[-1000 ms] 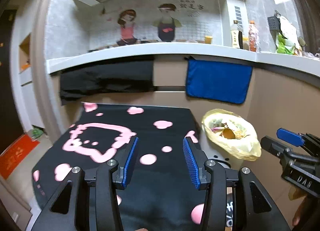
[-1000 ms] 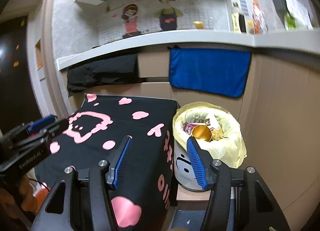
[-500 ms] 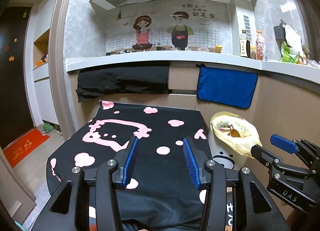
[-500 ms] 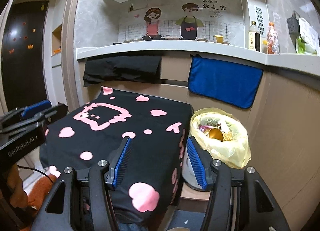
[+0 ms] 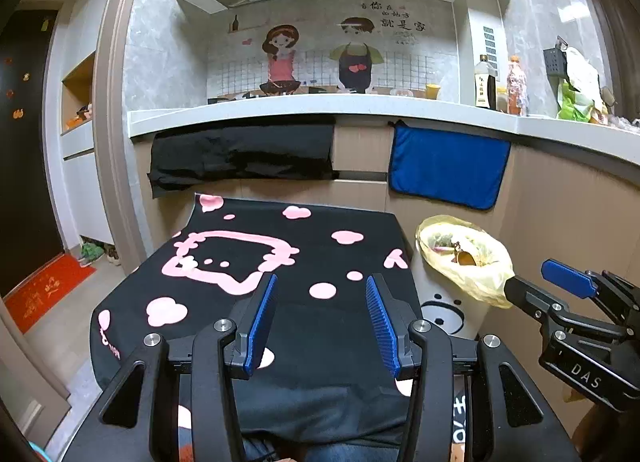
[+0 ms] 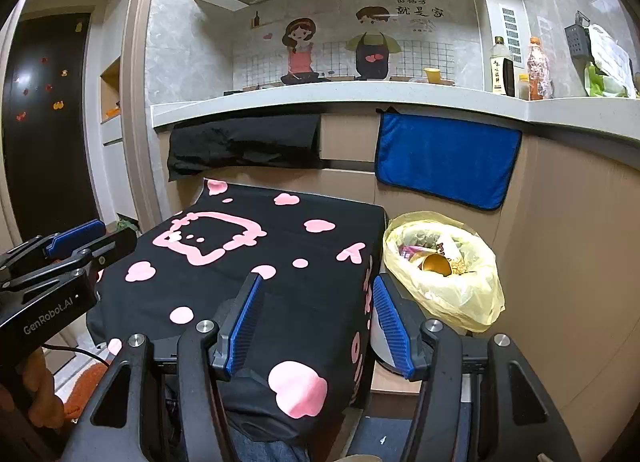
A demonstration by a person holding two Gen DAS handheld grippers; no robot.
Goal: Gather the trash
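A white bin lined with a yellow bag (image 5: 472, 262) stands right of the table and holds trash, including a gold cup (image 6: 436, 263); the bag also shows in the right wrist view (image 6: 452, 294). My left gripper (image 5: 320, 298) is open and empty above the near part of the black cloth with pink shapes (image 5: 288, 246). My right gripper (image 6: 316, 294) is open and empty over the cloth's right edge, next to the bin. Each gripper shows in the other's view, the right one (image 5: 568, 294) and the left one (image 6: 76, 242). No loose trash shows on the cloth.
A kitchen counter (image 5: 320, 106) runs behind the table with bottles (image 5: 486, 82) and bags on it. A blue towel (image 5: 448, 166) and a black cloth (image 5: 240, 154) hang below it. A wooden panel wall stands on the right. A red mat (image 5: 40, 290) lies on the floor at left.
Both grippers have drawn back and up from the table and bin, so more of the room shows. Both stayed open and empty.
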